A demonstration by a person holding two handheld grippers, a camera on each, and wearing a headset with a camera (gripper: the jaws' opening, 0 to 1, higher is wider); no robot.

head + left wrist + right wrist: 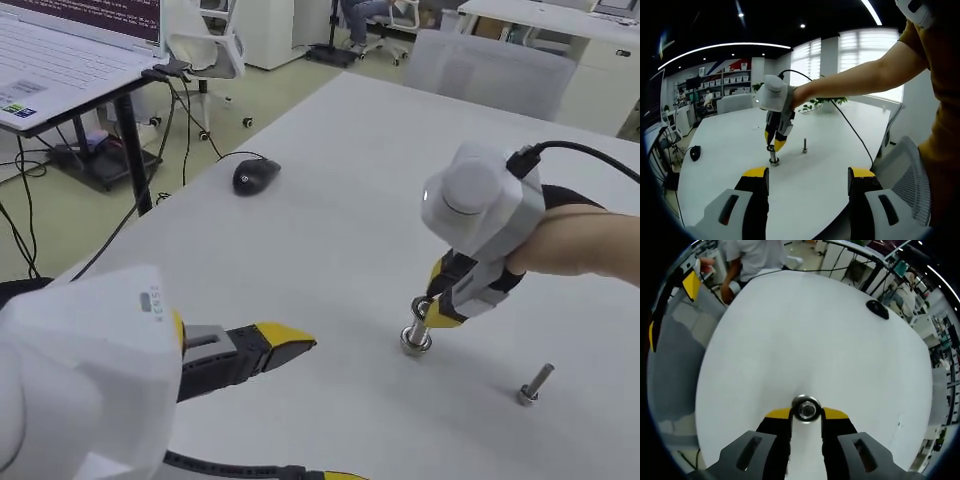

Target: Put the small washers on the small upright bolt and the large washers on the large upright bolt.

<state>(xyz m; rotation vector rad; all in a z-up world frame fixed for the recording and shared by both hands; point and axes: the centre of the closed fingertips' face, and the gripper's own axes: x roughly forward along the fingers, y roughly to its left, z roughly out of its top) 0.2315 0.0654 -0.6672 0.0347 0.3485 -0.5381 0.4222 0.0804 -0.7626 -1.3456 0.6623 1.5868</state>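
A large upright bolt (417, 336) stands on the white table (330, 230), with washers stacked at its base. My right gripper (432, 308) points down over its top and is shut on a large washer (806, 409), a metal ring pinched between the yellow tips. In the left gripper view the right gripper (774, 145) holds the ring right at the bolt's top (773, 159). The small upright bolt (533, 384) stands to the right, apart. My left gripper (320, 410) hangs open near the table's front edge, nothing between its tips (809, 175).
A black mouse (256, 175) with its cable lies at the table's left edge. A laptop (60, 60) sits on a side desk at the far left. A grey chair (490, 70) stands behind the table. A person's arm (590, 245) reaches in from the right.
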